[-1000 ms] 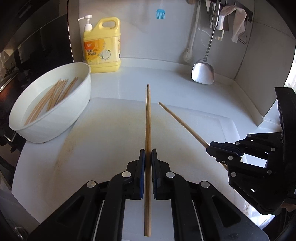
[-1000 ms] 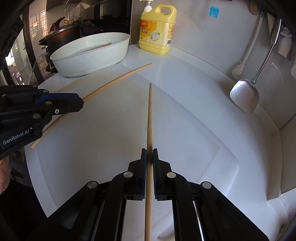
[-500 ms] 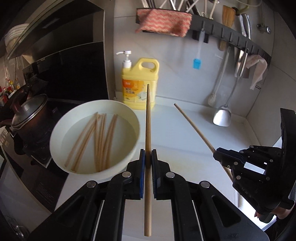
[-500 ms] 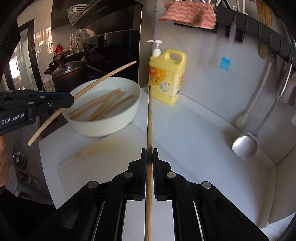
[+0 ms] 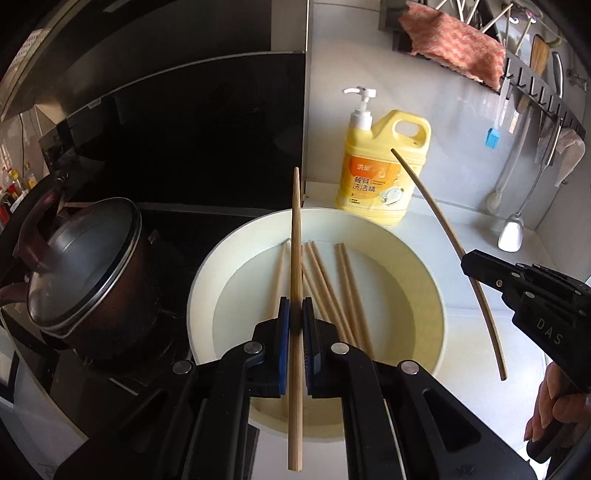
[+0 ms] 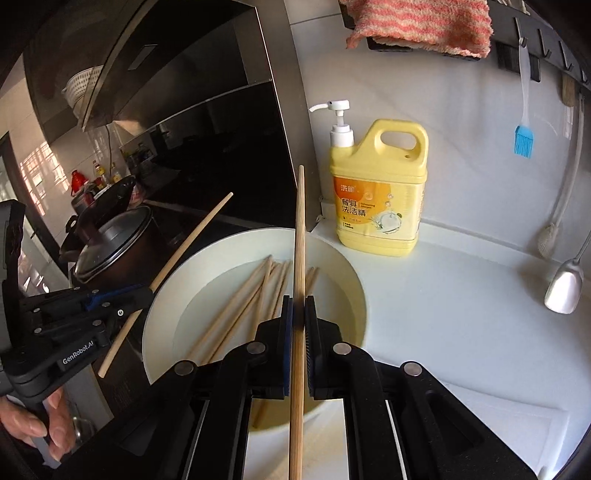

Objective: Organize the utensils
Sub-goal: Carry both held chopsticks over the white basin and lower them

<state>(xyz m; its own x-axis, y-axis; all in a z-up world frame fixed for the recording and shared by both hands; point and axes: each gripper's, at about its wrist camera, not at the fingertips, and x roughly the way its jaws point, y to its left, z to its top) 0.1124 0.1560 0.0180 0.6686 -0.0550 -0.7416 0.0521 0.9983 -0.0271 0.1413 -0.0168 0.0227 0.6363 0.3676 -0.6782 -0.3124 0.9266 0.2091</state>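
My left gripper (image 5: 295, 314) is shut on a wooden chopstick (image 5: 295, 229) that points forward over a white bowl (image 5: 436, 295). Several more chopsticks (image 5: 332, 280) lie in the water inside the bowl. My right gripper (image 6: 299, 310) is shut on a second chopstick (image 6: 300, 229), also held above the bowl (image 6: 354, 280) and the chopsticks in it (image 6: 240, 306). In the left wrist view the right gripper (image 5: 469, 264) hangs at the bowl's right side with its chopstick (image 5: 436, 210). The left gripper (image 6: 147, 291) shows at the bowl's left in the right wrist view, holding its chopstick (image 6: 192, 240).
A yellow dish-soap bottle (image 5: 384, 173) stands behind the bowl against the wall. A dark lidded pot (image 5: 81, 273) sits on the stove to the left. A spatula (image 6: 563, 288), a blue brush (image 6: 523, 140) and a pink cloth (image 6: 417, 22) hang on the wall rail.
Both grippers have risen and swung left from over the white board to above the bowl, each still gripping its chopstick. The pot and stove have come into view.
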